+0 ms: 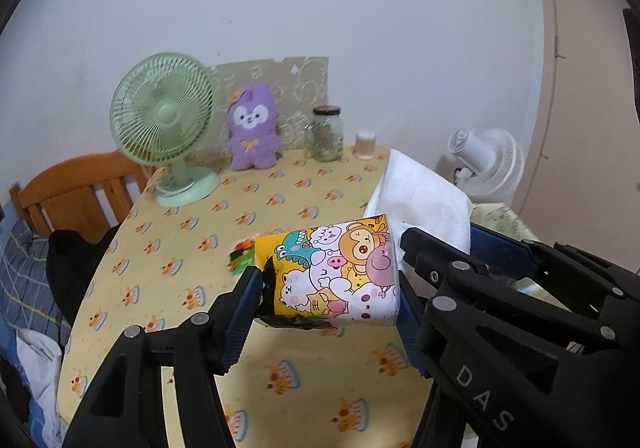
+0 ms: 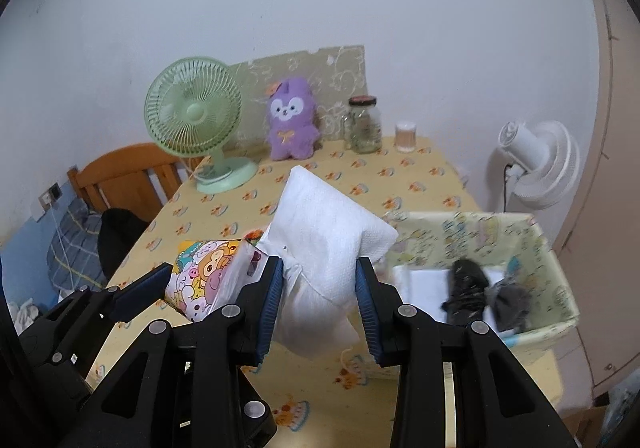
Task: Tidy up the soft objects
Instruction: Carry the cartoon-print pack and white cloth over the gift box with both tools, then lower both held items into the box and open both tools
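Observation:
My left gripper (image 1: 326, 288) is shut on a cartoon-printed tissue pack (image 1: 332, 272), held above the yellow tablecloth. The same pack (image 2: 204, 276) shows at the left in the right wrist view. My right gripper (image 2: 318, 288) is shut on a white folded paper-towel bundle (image 2: 324, 244), also lifted off the table; the bundle (image 1: 420, 196) rises behind the pack in the left wrist view. A purple plush toy (image 1: 252, 128) (image 2: 290, 126) sits upright at the back of the table by the wall.
A fabric-lined basket (image 2: 560, 280) at the right holds dark and white items. A green desk fan (image 1: 168, 132), a glass jar (image 1: 326, 134) and a small cotton-swab tub (image 1: 365, 145) line the back. A white fan (image 2: 536, 164) stands right; a wooden chair (image 1: 80, 188) left.

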{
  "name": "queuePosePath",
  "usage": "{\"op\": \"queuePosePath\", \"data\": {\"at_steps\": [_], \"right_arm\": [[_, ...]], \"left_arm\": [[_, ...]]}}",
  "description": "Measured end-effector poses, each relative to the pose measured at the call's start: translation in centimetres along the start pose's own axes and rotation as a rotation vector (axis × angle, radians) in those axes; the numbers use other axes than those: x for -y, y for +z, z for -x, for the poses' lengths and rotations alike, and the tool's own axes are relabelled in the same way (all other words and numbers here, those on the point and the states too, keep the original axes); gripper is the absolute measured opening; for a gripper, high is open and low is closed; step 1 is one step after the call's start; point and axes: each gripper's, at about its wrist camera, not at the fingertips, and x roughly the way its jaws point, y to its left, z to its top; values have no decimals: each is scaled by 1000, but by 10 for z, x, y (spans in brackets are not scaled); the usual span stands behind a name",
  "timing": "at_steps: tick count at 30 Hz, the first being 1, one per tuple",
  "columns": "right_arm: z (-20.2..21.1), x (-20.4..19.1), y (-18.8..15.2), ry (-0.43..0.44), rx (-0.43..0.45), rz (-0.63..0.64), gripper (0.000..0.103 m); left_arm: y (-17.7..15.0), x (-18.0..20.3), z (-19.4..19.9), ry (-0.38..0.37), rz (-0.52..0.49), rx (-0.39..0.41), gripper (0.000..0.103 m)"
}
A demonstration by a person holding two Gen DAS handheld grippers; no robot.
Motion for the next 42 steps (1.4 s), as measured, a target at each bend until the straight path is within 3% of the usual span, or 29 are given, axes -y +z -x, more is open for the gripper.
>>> {"op": "queuePosePath", "data": {"at_steps": [19, 42], "right_arm": [[4, 85, 17, -137, -15, -41, 40], [-33, 151, 3, -195, -94, -100, 40]], "left_arm": [[24, 78, -40, -140, -52, -29, 66], [18, 130, -94, -176, -102, -133, 67]]}}
